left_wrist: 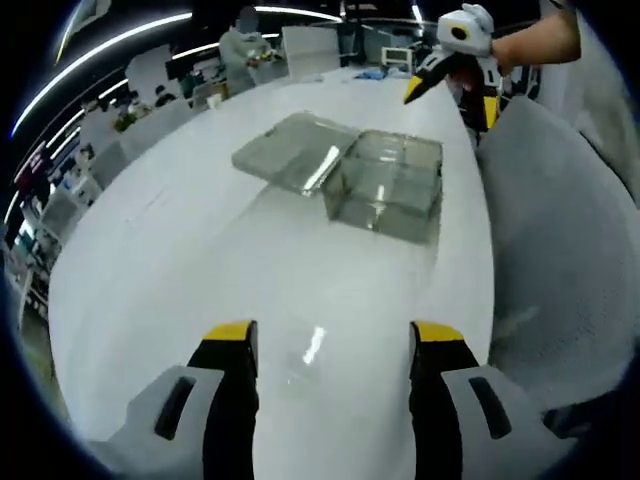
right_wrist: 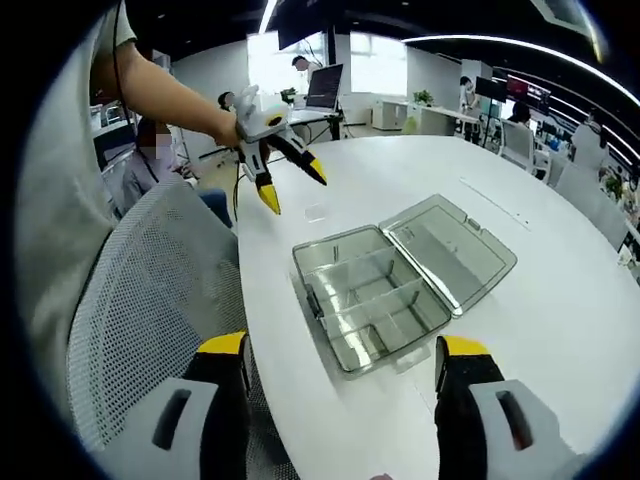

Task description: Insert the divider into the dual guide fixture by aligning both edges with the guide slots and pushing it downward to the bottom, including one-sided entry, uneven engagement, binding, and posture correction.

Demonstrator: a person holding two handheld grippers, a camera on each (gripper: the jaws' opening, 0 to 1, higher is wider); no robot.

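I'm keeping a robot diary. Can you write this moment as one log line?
left gripper: open, empty | right gripper: open, empty | clear box: on table, lid open | divider piece: on table between left jaws

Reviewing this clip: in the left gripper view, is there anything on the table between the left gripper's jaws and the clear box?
Only bare white table lies between the left gripper and the open clear box, in the left gripper view.

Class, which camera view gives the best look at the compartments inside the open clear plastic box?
The right gripper view: it looks down into the open clear plastic box, showing dividers and compartments. The left gripper view shows the box farther off, at a shallow angle, its interior indistinct.
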